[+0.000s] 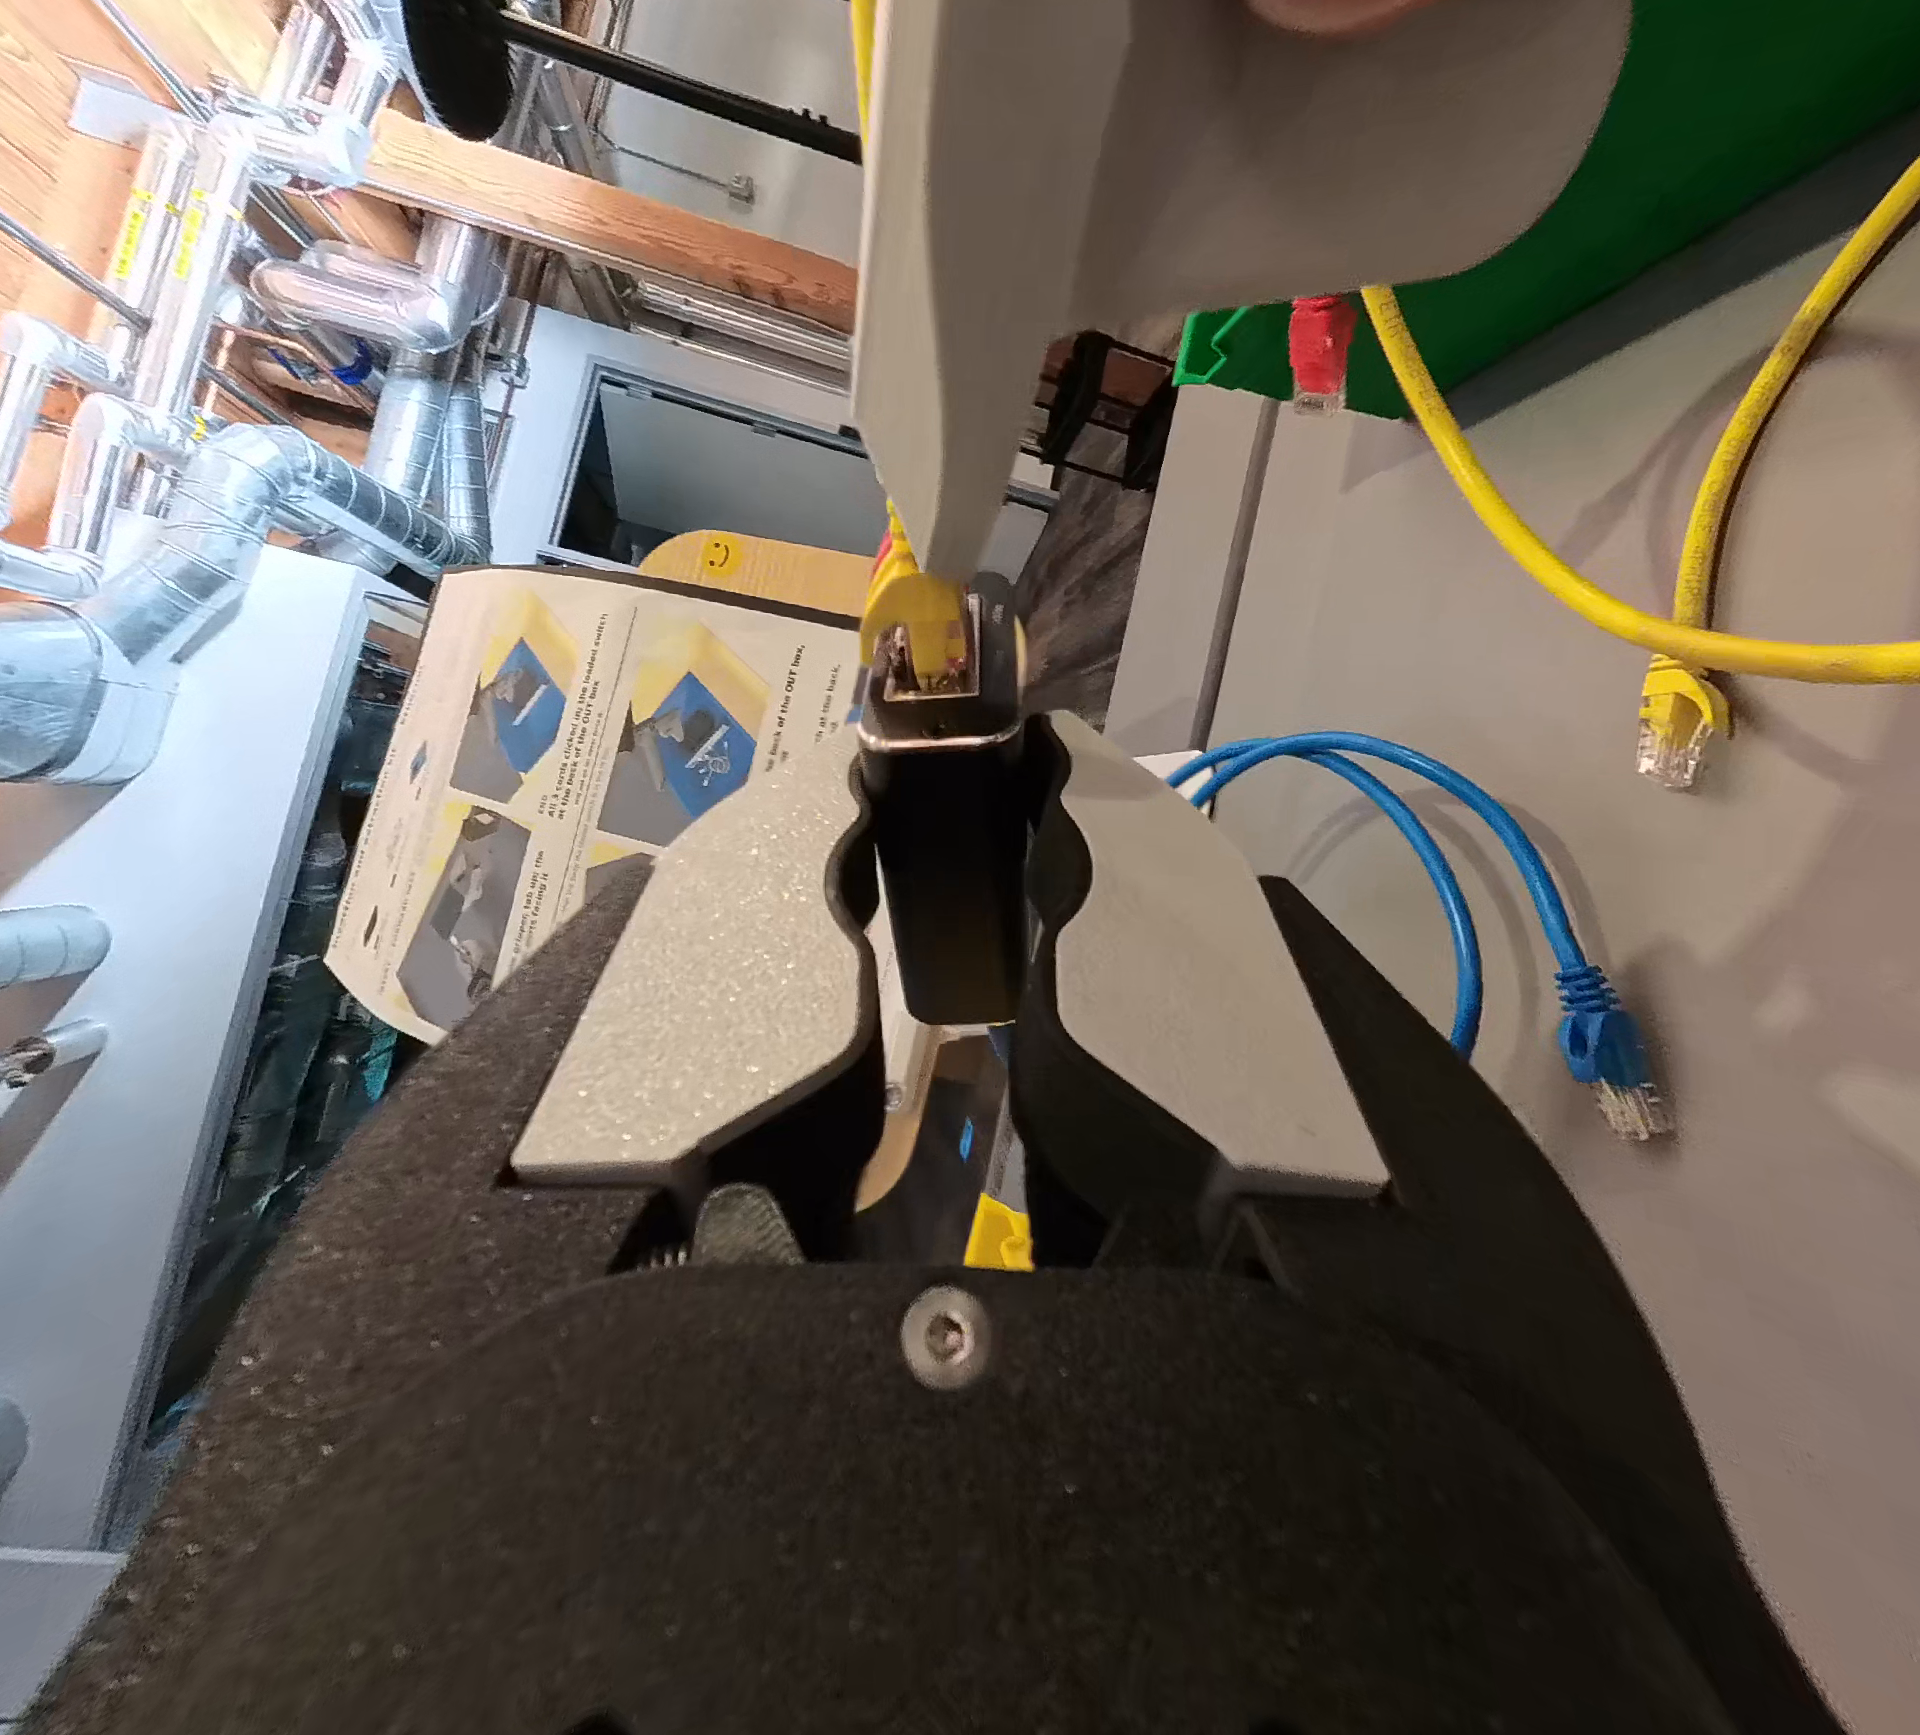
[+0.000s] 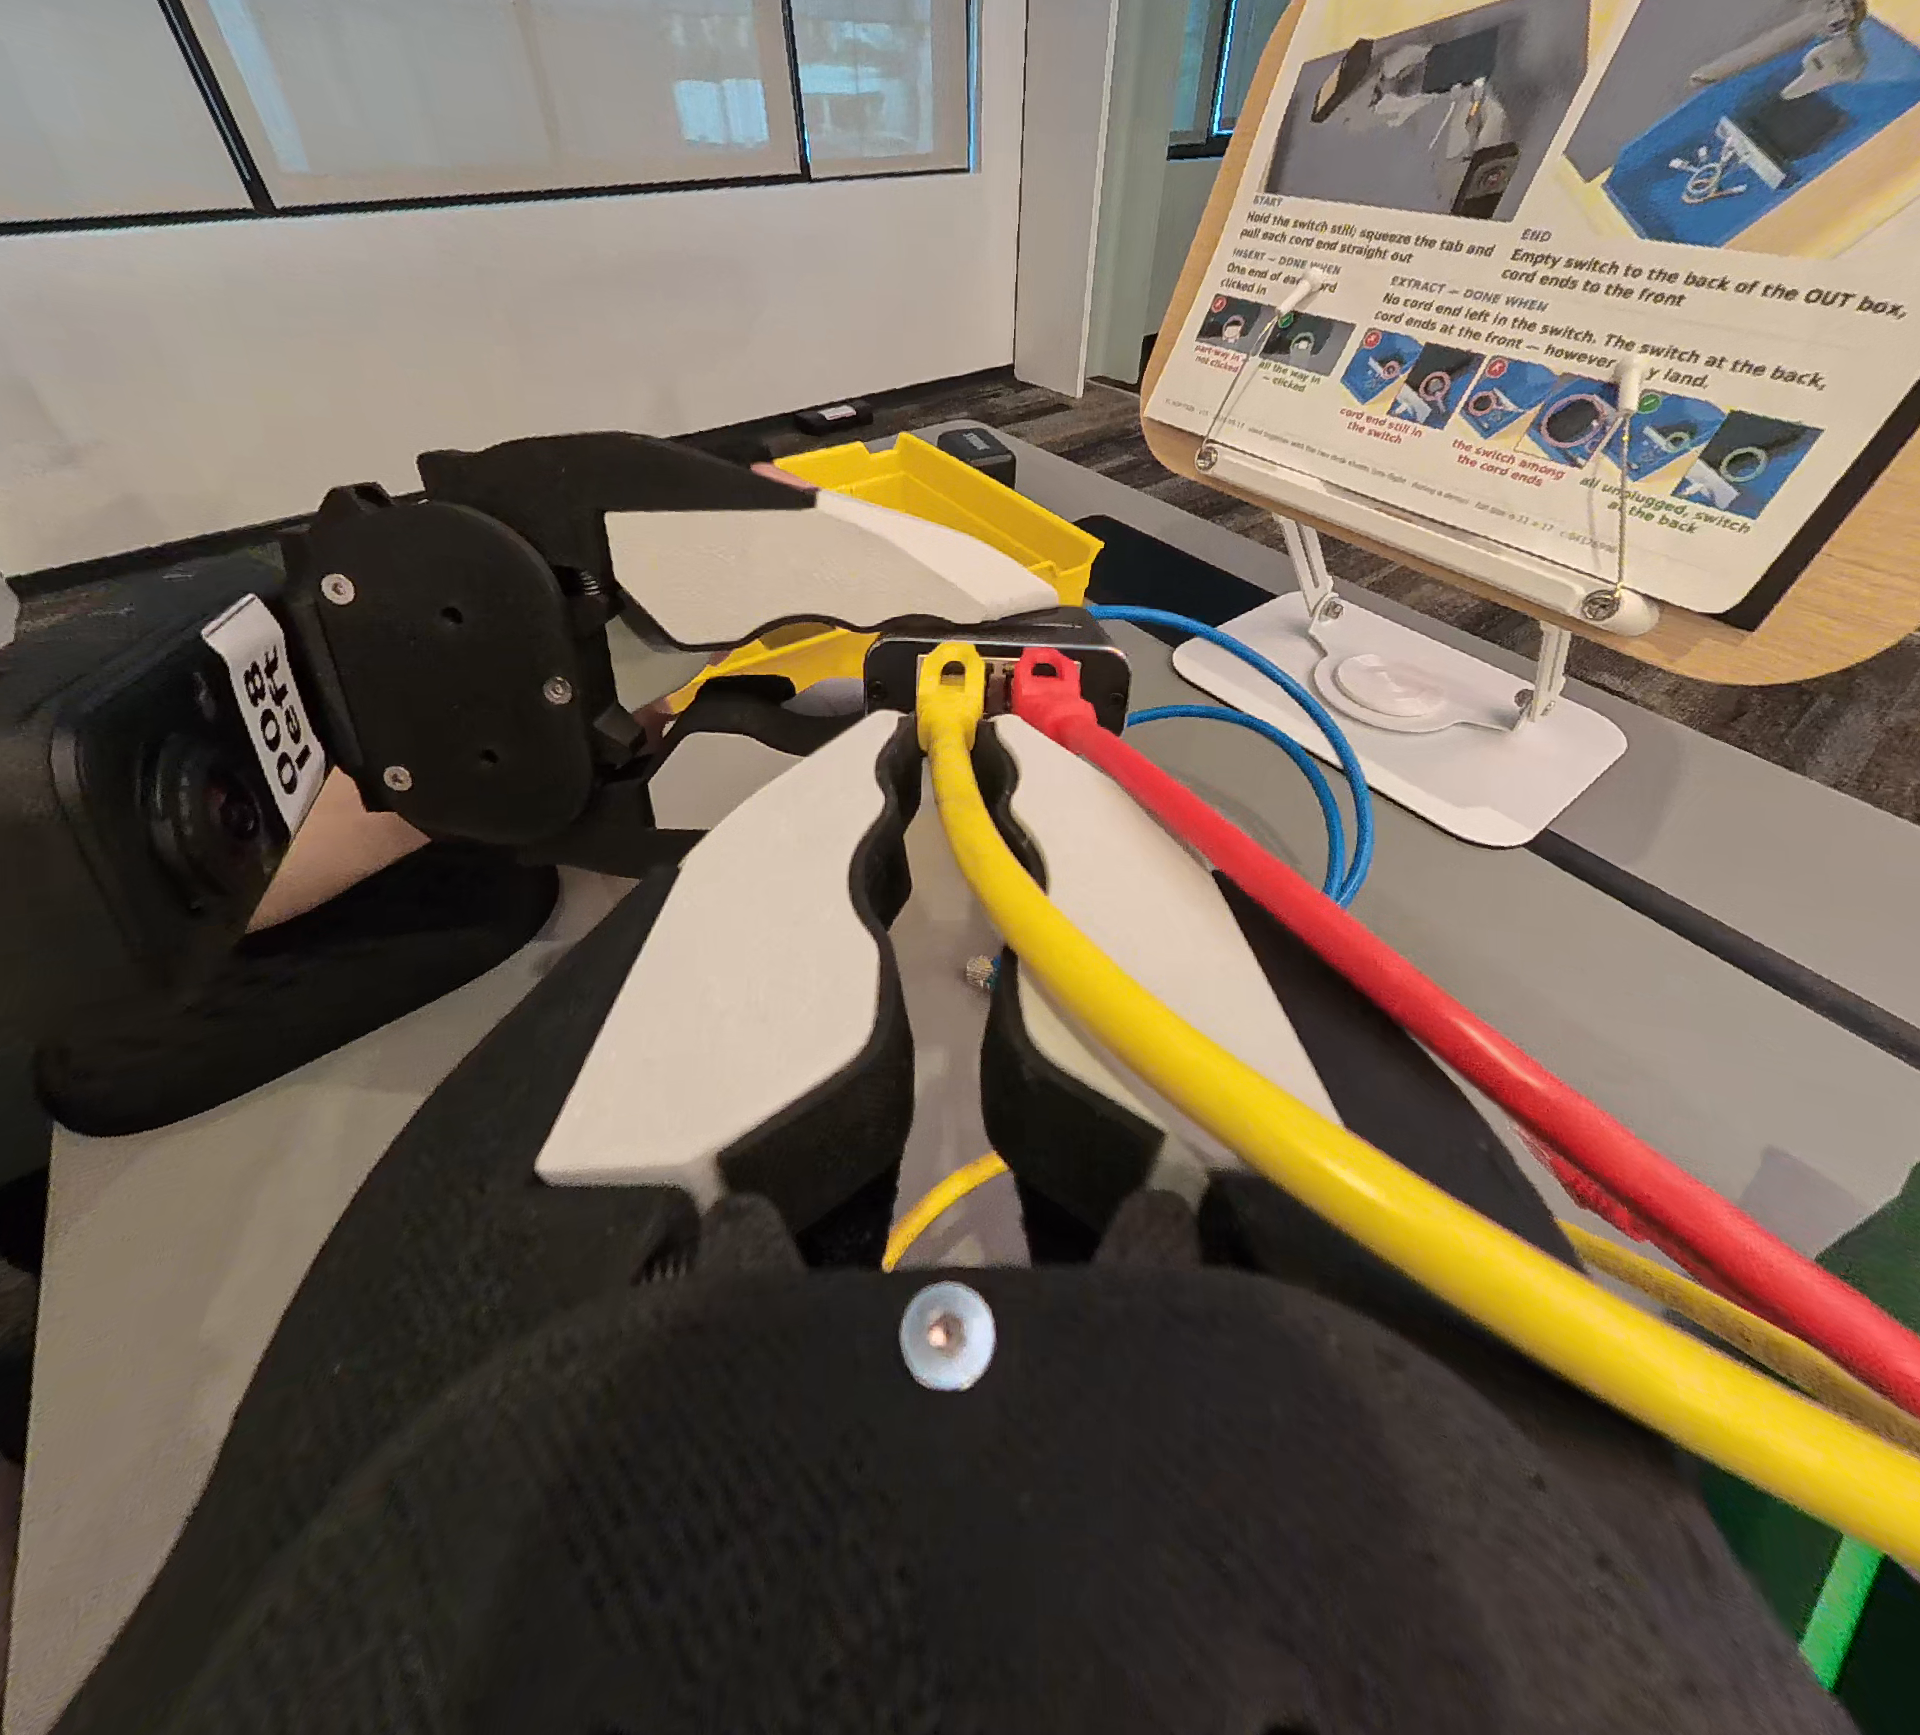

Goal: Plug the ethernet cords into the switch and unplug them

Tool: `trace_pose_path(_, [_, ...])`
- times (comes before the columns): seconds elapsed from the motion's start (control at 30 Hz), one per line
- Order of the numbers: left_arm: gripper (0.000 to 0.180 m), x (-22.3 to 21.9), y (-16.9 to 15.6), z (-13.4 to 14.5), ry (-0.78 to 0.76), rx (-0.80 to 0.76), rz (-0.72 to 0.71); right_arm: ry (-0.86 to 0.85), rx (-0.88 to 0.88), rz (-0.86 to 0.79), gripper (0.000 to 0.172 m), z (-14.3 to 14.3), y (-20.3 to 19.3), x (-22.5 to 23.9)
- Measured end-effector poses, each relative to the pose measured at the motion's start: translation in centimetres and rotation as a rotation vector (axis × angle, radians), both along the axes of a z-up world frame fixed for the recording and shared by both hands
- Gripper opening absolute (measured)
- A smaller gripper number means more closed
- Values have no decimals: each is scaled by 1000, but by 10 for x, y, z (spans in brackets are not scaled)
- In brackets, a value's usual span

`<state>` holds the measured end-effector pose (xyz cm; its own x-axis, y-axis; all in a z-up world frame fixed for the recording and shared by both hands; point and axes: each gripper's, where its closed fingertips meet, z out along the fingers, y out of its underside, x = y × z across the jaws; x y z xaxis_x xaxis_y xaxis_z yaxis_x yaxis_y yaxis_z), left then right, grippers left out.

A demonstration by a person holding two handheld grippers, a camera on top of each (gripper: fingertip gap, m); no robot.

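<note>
My left gripper (image 1: 951, 750) is shut on a small black switch (image 1: 951, 854) and holds it above the grey table with its ports facing the other gripper. The right wrist view shows the switch (image 2: 1101, 677) under the left gripper's upper finger (image 2: 831, 558). My right gripper (image 2: 951, 735) is shut on the yellow cord (image 2: 1143, 989) just behind its plug (image 2: 948, 683), which sits in a port. A red plug (image 2: 1049, 688) sits in the port beside it. In the left wrist view the yellow plug (image 1: 914, 620) shows in the port under the right gripper's finger (image 1: 935, 438).
A blue cord (image 1: 1455, 781) lies loose on the table with its plug (image 1: 1605, 1057) free. A free yellow plug (image 1: 1678, 709) and a red plug (image 1: 1320, 355) lie near a green bin (image 1: 1714, 75). A yellow bin (image 2: 935, 490) and an instruction stand (image 2: 1558, 231) stand behind. The grippers' ends are close to 4 centimeters from one another.
</note>
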<state>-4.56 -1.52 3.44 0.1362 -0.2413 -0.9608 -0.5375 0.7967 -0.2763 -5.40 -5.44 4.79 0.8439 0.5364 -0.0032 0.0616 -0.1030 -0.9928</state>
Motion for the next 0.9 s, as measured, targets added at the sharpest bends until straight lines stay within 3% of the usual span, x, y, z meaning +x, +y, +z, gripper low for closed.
trace_pose_path(0.43, [25,-1,-10,17,-15,61,12,79,130,15,11,17,-11,1])
trace_pose_path(0.7, [24,0,-6,3,14,30,34,35,38,2,12,1,-5,1])
trace_pose_path(0.8, [25,1,1,2,31,-11,45,62,69,-26,11,8,1,4])
trace_pose_path(0.9, [25,0,0,12,0,-84,-19,-20,115,-2,25,11,-11,-4])
